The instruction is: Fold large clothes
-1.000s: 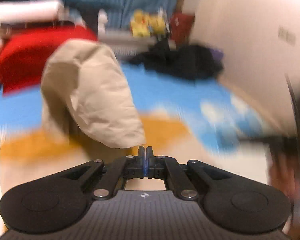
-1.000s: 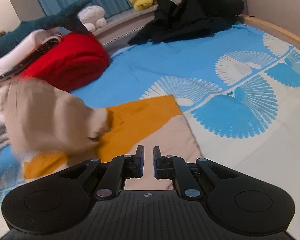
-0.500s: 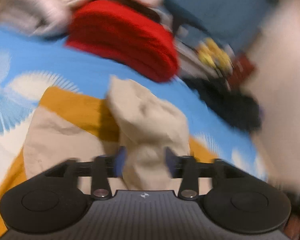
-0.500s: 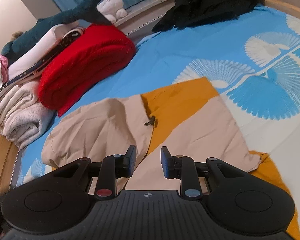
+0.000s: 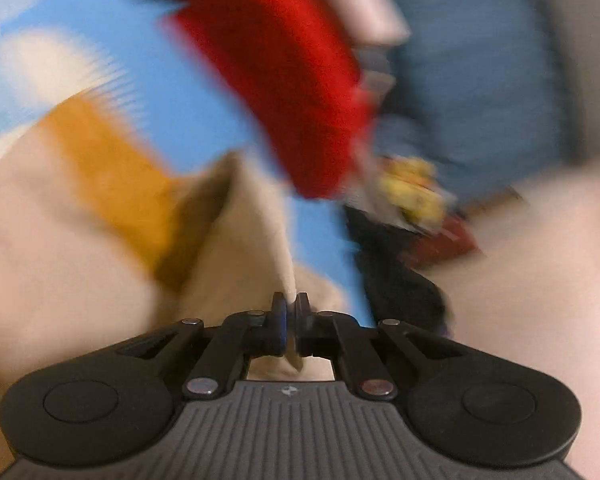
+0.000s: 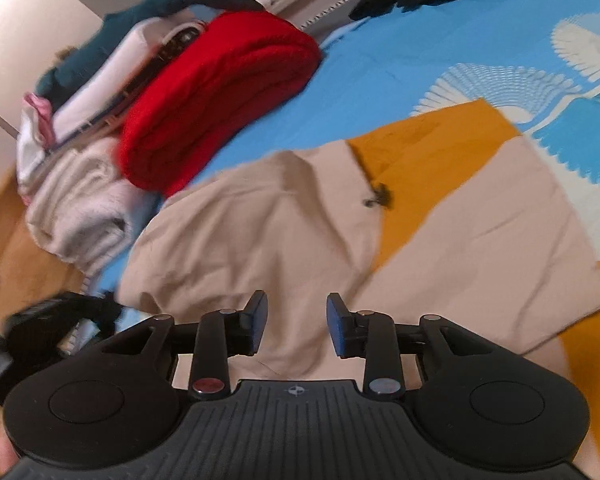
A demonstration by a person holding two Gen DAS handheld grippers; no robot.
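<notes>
Bedspread [image 6: 384, 60]: your right wrist view is showing its blue and white fan print filling the upper right of the frame.
Garment [image 6: 260, 236]: the beige and mustard piece you are folding is lying spread across the centre and right of that frame, a small dark drawstring knot [image 6: 378, 196] sitting right of centre; in the blurred left wrist view it is filling the lower left [image 5: 60, 248].
Red blanket [image 6: 220, 92]: it is lying rolled in the upper left, touching the pale folded towels [image 6: 80, 208] at the left edge.
Left gripper [image 5: 290, 314]: you are pinching a raised beige fold of the garment, fingers nearly together.
Right gripper [image 6: 296, 320]: you are holding it wide apart above the beige cloth, gripping nothing.
</notes>
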